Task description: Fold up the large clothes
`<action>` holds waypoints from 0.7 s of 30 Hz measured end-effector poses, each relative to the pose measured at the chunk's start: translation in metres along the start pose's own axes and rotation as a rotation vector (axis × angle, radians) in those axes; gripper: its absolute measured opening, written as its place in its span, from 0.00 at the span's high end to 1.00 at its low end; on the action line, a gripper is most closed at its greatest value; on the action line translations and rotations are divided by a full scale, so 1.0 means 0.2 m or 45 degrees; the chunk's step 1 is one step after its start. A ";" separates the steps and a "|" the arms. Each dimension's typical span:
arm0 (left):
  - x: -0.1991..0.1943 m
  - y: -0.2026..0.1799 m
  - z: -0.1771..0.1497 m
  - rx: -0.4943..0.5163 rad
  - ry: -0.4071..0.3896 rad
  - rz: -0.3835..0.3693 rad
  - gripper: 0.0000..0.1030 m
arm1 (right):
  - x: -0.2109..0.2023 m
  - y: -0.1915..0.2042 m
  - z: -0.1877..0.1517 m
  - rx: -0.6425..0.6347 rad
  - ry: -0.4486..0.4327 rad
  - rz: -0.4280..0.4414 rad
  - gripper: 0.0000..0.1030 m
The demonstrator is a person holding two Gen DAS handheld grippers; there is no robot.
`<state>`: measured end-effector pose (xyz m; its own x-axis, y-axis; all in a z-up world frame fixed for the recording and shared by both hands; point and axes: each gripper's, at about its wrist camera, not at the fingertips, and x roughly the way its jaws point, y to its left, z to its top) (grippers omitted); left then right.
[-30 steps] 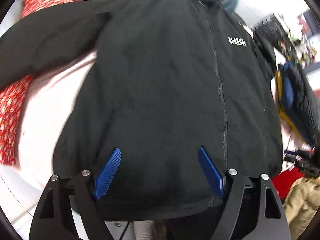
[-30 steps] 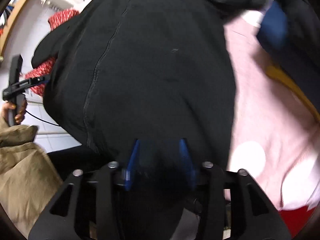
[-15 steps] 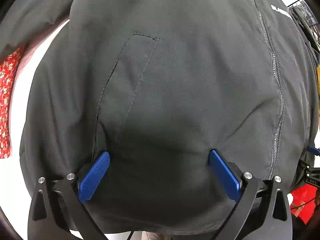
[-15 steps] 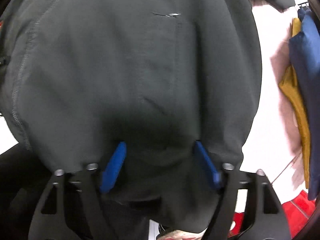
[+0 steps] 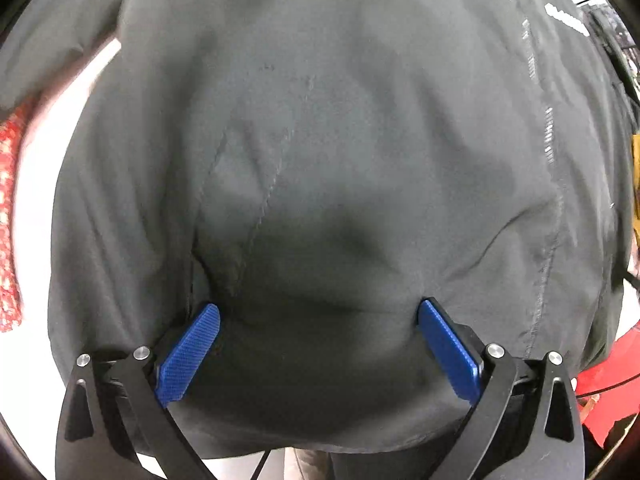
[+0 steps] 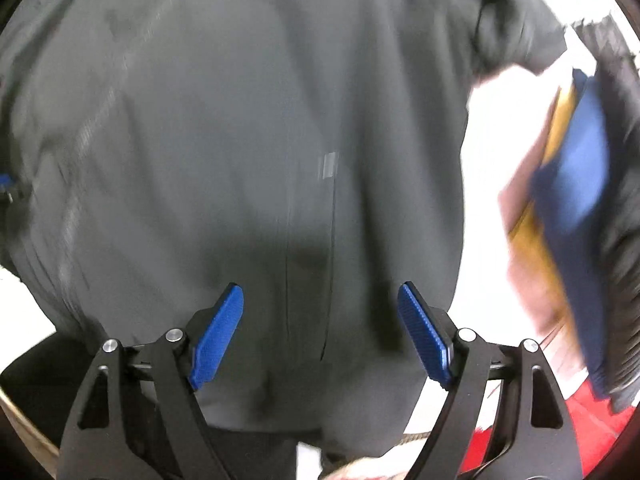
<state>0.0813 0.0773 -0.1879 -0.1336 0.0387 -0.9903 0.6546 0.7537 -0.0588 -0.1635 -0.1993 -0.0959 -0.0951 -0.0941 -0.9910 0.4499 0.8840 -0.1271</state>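
- The black jacket [image 5: 360, 152] fills almost the whole left wrist view, lying front side up with its zipper [image 5: 550, 148] running up the right part of the frame and a white chest logo [image 5: 566, 20] near the top right.
- The left gripper [image 5: 318, 316] sits low over the jacket near its bottom hem, jaws spread wide; the blue pads [image 5: 188, 354] press at the cloth on either side, and a mound of fabric bulges between them, not pinched.
- A stitched pocket seam [image 5: 268, 196] runs diagonally just above the left pad.
- Left of the jacket, a pale pink surface [image 5: 36, 184] shows under it, with a red patterned cloth [image 5: 8, 240] at the frame edge. Whether this surface is a counter or a bed cannot be told.
- In the right wrist view the same jacket [image 6: 260, 120] again covers most of the frame, blurred, with a small grey tab [image 6: 330, 165] near the middle and a sleeve [image 6: 516, 36] bunched at upper right.
- The right gripper [image 6: 320, 300] also has its jaws wide apart over the lower part of the jacket, gripping nothing; its pads [image 6: 218, 334] lie close to the cloth.
- To the right of the jacket lies a stack of other clothes [image 6: 576, 208], blue and mustard yellow with a dark quilted piece, on the pale surface.
- Something red [image 6: 592, 432] shows in the lower right corner.
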 end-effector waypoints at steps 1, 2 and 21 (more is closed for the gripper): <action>-0.06 -0.01 -0.01 0.019 -0.050 0.008 0.08 | -0.07 -0.01 0.06 -0.017 -0.064 -0.026 0.23; -0.10 -0.01 0.00 0.036 -0.088 0.009 0.08 | -0.12 -0.03 0.09 -0.021 -0.115 -0.049 0.23; -1.22 -0.04 0.41 -0.119 -0.824 0.057 0.07 | -0.66 -0.61 0.71 0.545 -0.811 0.552 0.23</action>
<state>0.1696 0.0079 0.0438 0.3861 -0.3094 -0.8690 0.5780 0.8154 -0.0336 -0.0805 -0.3593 0.0450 0.6172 -0.1404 -0.7742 0.6376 0.6657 0.3876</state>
